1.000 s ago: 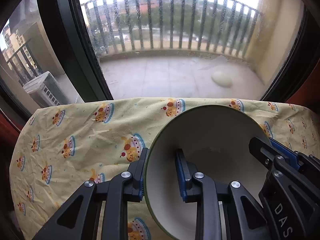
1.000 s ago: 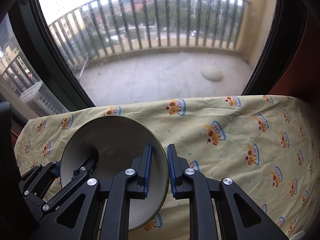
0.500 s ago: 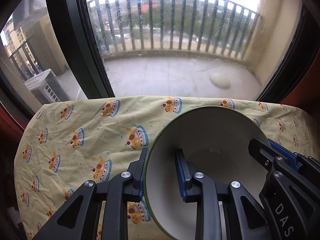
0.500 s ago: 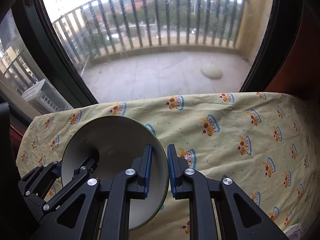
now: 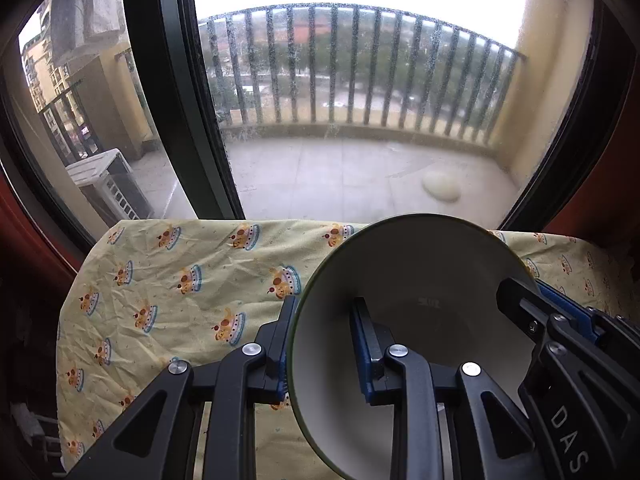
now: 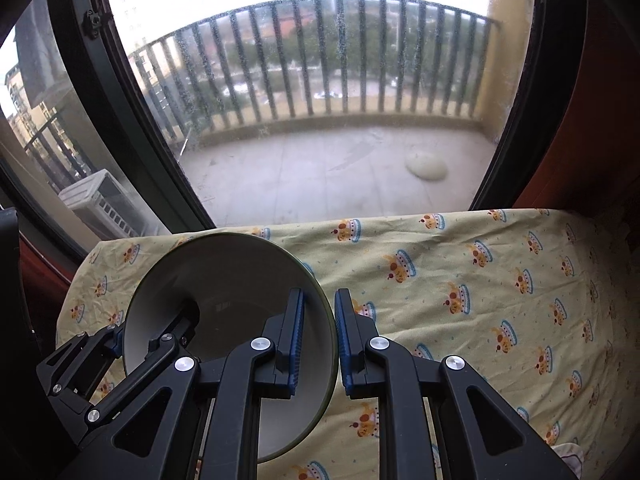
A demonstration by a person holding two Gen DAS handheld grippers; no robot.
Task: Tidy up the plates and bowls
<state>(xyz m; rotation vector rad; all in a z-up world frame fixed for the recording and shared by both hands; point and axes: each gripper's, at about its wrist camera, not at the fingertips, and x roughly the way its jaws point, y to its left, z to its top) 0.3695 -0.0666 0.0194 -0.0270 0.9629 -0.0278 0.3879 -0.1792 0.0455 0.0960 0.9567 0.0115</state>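
A white bowl with a green rim (image 5: 420, 280) is held in the air, tilted toward me. My left gripper (image 5: 320, 344) is shut on its left rim, one finger outside, one inside. My right gripper (image 6: 320, 336) is shut on the opposite rim of the same bowl (image 6: 224, 280). Each gripper shows in the other's view: the right one at the right edge of the left wrist view (image 5: 560, 340), the left one at the lower left of the right wrist view (image 6: 120, 344). No plates show.
A table under a yellow cloth with cake prints (image 5: 168, 292) lies below the bowl and stretches right (image 6: 500, 288). A large window with a dark frame (image 5: 180, 92) stands right behind it. A white thing (image 6: 568, 452) peeks in at the lower right corner.
Both grippers have lifted the bowl and drawn back a little; more of the cloth and the window shows. The grip on both rims is unchanged.
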